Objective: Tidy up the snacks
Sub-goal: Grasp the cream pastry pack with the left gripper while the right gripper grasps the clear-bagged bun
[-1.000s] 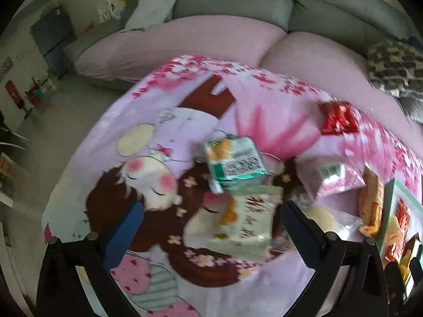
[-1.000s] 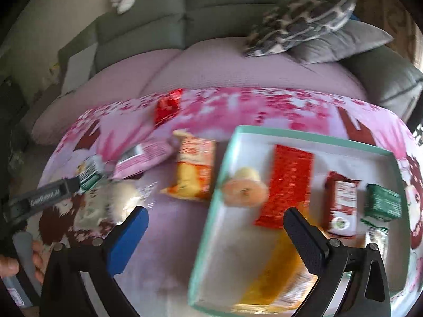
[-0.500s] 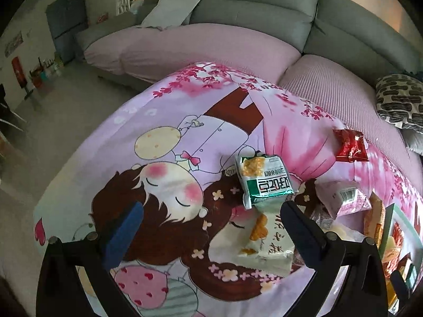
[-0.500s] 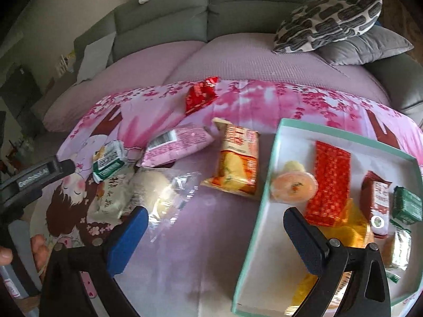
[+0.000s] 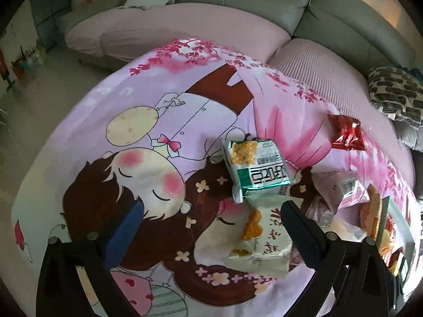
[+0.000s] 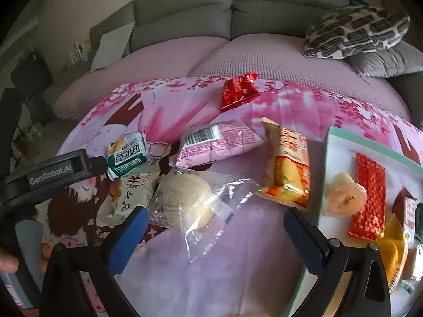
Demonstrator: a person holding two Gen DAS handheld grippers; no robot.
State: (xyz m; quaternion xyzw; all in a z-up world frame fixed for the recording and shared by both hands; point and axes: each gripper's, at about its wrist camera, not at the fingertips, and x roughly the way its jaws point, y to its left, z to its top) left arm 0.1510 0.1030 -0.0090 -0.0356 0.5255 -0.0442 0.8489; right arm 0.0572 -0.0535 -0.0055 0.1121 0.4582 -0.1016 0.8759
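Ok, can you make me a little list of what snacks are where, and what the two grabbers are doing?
surface: cartoon blanket
in tray: red packet, jelly cup, more snacks
still outside: green packet, white packet, pink packet, orange packet, clear bun bag, small red packet
left gripper: open, empty, near white packet
right gripper: open, empty, near clear bun bag

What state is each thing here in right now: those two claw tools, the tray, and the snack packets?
Left gripper: open, empty.
Right gripper: open, empty.
Tray: partly filled with snacks.
Green packet: sealed, overlapping the white packet.
Clear-wrapped bun: sealed, outside tray.
Pink packet: flat, outside tray.
Red packet: outside tray, farthest back.
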